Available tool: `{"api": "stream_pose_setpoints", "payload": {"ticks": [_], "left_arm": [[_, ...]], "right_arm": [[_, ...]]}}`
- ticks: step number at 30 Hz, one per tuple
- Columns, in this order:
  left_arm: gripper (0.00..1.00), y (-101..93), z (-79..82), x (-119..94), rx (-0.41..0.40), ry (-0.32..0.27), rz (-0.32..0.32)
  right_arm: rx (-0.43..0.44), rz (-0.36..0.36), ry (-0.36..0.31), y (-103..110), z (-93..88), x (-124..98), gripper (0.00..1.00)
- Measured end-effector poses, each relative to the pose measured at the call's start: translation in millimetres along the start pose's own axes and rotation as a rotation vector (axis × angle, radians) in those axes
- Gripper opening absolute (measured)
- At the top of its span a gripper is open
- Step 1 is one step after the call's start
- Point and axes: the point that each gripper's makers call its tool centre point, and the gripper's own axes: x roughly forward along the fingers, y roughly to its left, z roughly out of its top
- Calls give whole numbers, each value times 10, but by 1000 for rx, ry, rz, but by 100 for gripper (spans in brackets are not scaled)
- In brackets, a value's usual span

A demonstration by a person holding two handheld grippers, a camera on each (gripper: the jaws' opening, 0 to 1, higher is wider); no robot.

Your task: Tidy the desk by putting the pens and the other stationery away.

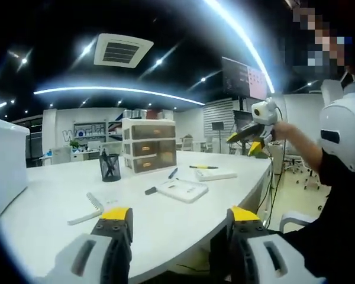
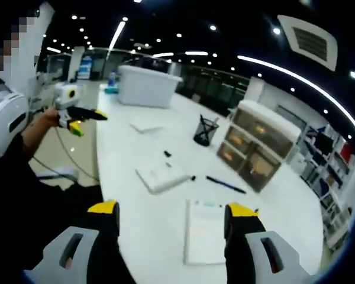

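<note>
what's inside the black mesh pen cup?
In the left gripper view, the black mesh pen cup holds a few dark pens, tips poking above the rim. The lower part is too dark to see through.

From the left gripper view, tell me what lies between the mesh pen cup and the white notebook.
In the left gripper view, between the mesh pen cup and the white notebook lies bare desk, then a black marker beside the notebook's near edge.

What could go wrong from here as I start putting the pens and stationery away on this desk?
Both tongs, left and right, are open and held off the desk, so nothing is gripped yet. The black pen lies loose beside the notepad; a slanted approach might roll it away. The mesh pen holder looks light and already holds pens, so dropping another in off-centre could tip it.
</note>
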Motion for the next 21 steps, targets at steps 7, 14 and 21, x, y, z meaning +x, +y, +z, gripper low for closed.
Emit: {"api": "stream_pose_setpoints", "payload": {"ticks": [7,14,21], "left_arm": [[67,29,0,-35,-17,21,27],[70,68,-10,-74,-26,34,50],[76,122,-10,-106,-31,51,86]], "right_arm": [[-66,42,45,-52,112,130,68],[-124,96,89,-77,205,299,68],[-189,164,162,-110,246,530,65]]}}
